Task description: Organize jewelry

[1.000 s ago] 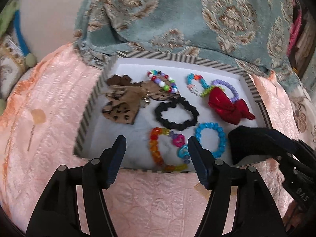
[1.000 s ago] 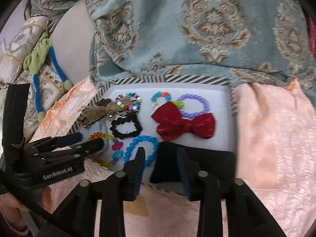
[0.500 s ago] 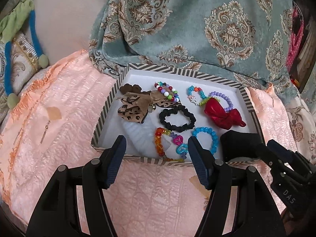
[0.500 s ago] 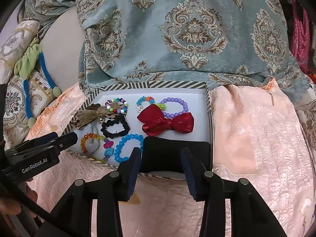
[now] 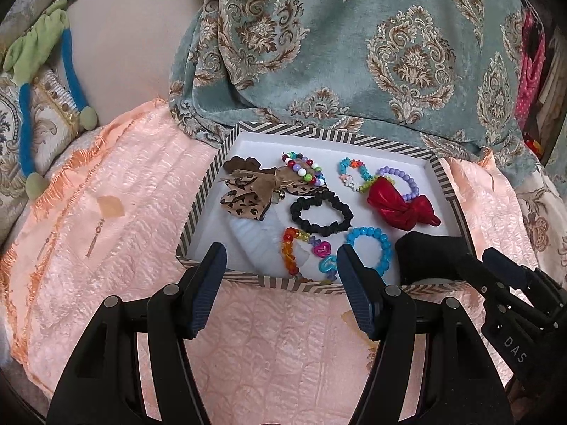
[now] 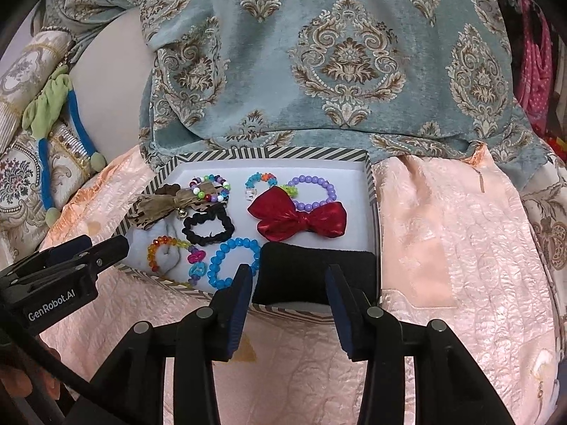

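Observation:
A striped-rim white tray (image 5: 198,212) (image 6: 372,191) lies on the peach cloth. In it are a leopard bow (image 5: 244,194), a black scrunchie (image 5: 320,212) (image 6: 209,228), a red bow (image 5: 404,207) (image 6: 301,217), a blue bead bracelet (image 5: 370,248) (image 6: 232,262), a rainbow bracelet (image 5: 294,248), other bead bracelets and a black wristband (image 6: 315,272) at its near right corner. My left gripper (image 5: 280,269) is open and empty at the tray's near edge. My right gripper (image 6: 288,283) is open and empty just before the wristband.
A teal patterned blanket (image 5: 354,53) is draped behind the tray. A green and blue cord (image 5: 42,53) hangs on a cushion at the left. The peach cloth (image 6: 460,248) spreads on both sides of the tray.
Both grippers have drawn back and up from the tray, so the tray looks smaller and farther. The jewelry has not moved.

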Action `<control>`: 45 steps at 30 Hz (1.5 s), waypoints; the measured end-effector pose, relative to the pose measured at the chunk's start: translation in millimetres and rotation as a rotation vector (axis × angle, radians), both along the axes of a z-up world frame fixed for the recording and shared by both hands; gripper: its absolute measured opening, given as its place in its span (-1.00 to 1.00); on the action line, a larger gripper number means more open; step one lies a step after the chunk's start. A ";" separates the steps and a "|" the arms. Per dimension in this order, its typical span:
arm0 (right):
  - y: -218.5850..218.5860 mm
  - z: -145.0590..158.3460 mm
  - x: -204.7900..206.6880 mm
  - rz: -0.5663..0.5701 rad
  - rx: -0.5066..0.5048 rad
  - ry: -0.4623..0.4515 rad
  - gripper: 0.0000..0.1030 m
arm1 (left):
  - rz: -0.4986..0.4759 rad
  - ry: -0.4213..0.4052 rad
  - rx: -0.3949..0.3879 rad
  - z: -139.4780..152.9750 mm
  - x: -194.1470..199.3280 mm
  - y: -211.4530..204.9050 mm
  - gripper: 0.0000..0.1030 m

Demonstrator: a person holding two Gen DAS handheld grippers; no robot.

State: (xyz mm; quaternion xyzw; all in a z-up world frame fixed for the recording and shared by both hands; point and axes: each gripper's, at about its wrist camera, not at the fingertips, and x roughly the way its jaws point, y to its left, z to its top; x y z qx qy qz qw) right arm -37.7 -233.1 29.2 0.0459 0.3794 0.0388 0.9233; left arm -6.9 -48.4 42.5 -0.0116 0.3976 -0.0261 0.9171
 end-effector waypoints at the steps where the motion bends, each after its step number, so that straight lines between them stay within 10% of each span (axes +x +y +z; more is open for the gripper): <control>1: -0.4 0.2 -0.3 -0.002 -0.001 0.000 -0.20 | 0.001 -0.003 0.006 0.4 -0.4 -0.9 0.26; 12: -5.0 8.5 -4.4 -0.018 -0.007 -0.024 0.15 | 0.001 -0.018 0.026 4.9 -4.4 -3.9 0.26; 45: -9.5 26.9 -19.4 -0.037 -0.020 -0.048 0.20 | -0.004 -0.065 0.063 19.6 -24.1 -14.1 0.26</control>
